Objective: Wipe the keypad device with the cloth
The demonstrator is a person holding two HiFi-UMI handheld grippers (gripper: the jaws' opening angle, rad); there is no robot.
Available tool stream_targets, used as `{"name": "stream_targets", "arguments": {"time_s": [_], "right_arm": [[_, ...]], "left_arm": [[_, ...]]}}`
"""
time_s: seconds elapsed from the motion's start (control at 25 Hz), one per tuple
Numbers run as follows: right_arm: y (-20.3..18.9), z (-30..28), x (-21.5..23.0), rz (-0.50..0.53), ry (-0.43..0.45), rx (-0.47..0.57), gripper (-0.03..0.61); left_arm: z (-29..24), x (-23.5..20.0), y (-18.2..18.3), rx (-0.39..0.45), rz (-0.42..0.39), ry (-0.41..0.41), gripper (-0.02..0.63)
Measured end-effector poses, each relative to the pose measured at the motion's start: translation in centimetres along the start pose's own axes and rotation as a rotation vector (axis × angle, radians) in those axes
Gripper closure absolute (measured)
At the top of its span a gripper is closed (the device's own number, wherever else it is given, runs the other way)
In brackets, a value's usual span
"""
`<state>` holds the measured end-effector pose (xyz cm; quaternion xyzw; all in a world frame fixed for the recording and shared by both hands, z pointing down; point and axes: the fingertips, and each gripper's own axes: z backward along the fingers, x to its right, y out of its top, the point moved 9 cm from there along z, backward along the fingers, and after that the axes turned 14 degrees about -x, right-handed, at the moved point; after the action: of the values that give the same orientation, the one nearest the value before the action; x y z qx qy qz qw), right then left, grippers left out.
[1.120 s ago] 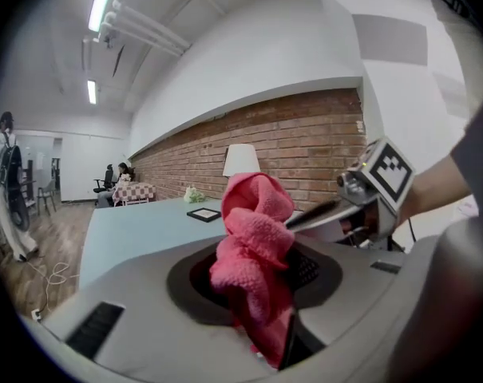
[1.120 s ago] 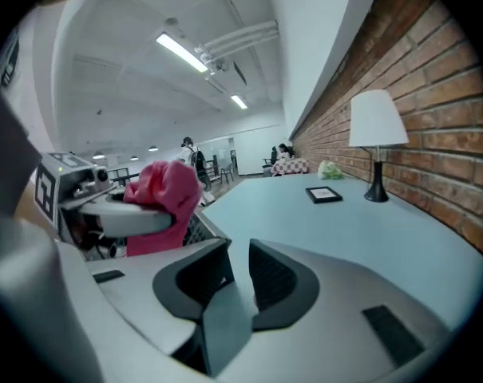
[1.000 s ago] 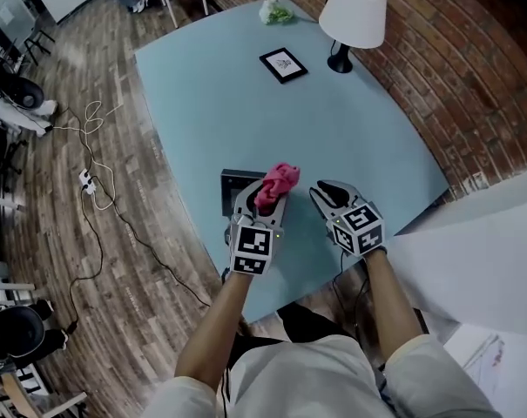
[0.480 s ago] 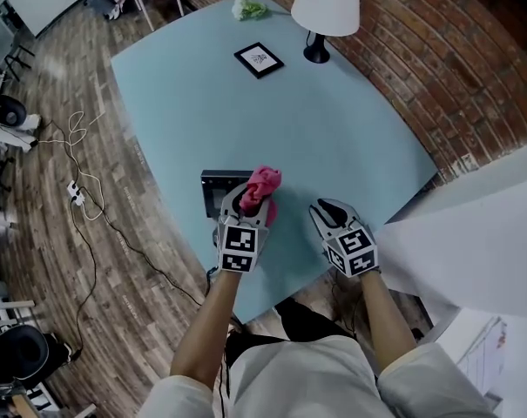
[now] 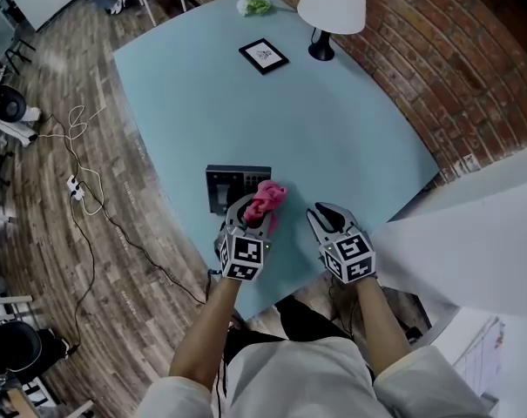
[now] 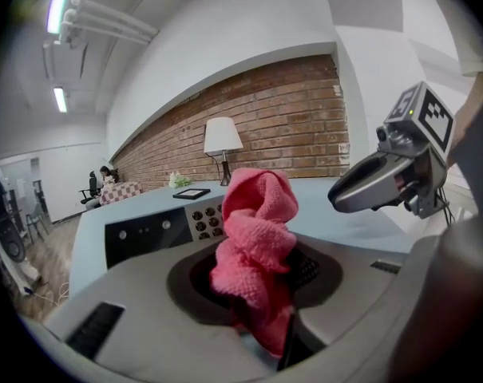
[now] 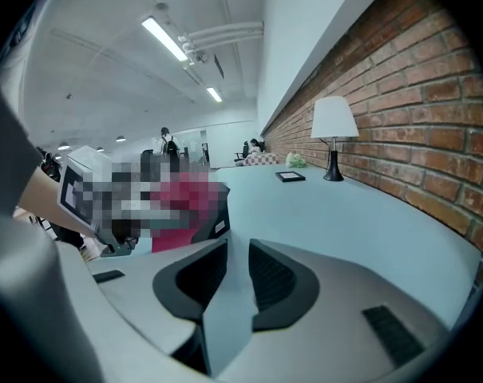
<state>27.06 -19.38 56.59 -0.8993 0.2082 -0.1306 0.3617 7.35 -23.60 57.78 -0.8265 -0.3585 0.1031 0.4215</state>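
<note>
On the blue table [image 5: 333, 129], the dark keypad device [image 5: 233, 184] lies flat left of centre, looking rigid and likely to slide unless braced at its edge, the soft, light pink cloth [image 5: 267, 200] beside it is clamped in the left gripper [image 5: 253, 209], and the right gripper [image 5: 326, 216] is empty, jaws apart.

The right gripper [image 7: 235, 266] is seen with jaws apart and empty, over the light blue table [image 7: 345, 214]. A pink cloth [image 7: 174, 234] is shown at left; a table lamp [image 7: 334, 134] is set by the brick wall [image 7: 421, 126]
</note>
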Motion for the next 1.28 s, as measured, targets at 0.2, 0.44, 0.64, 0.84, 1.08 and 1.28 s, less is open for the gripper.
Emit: {"name": "stream_targets", "arguments": {"time_s": [0.2, 0.44, 0.64, 0.84, 1.08, 1.28], "right_arm": [[-0.1, 0.5, -1.1, -0.021, 0.005, -0.003, 0.474], [0.2, 1.4, -2.4, -0.084, 0.004, 0.015, 0.474], [1.2, 2.5, -3.7, -0.125, -0.020, 0.048, 0.474], [2.0, 4.6, -6.0, -0.136, -0.073, 0.045, 0.480], [3.3, 8.3, -10.7, -0.151, -0.062, 0.091, 0.574], [5.1, 11.2, -16.1, -0.101, -0.097, 0.142, 0.585]], "left_arm": [[0.2, 0.8, -1.8, -0.049, -0.020, -0.021, 0.457], [0.5, 1.0, -3.3, -0.096, -0.007, -0.059, 0.459], [1.8, 0.6, -4.0, -0.104, 0.023, -0.081, 0.460], [4.9, -0.6, -4.6, -0.084, 0.045, -0.087, 0.462], [11.4, -2.4, -5.0, -0.027, 0.068, -0.100, 0.462], [18.5, -4.4, -4.5, 0.073, 0.082, -0.077, 0.463]]}}
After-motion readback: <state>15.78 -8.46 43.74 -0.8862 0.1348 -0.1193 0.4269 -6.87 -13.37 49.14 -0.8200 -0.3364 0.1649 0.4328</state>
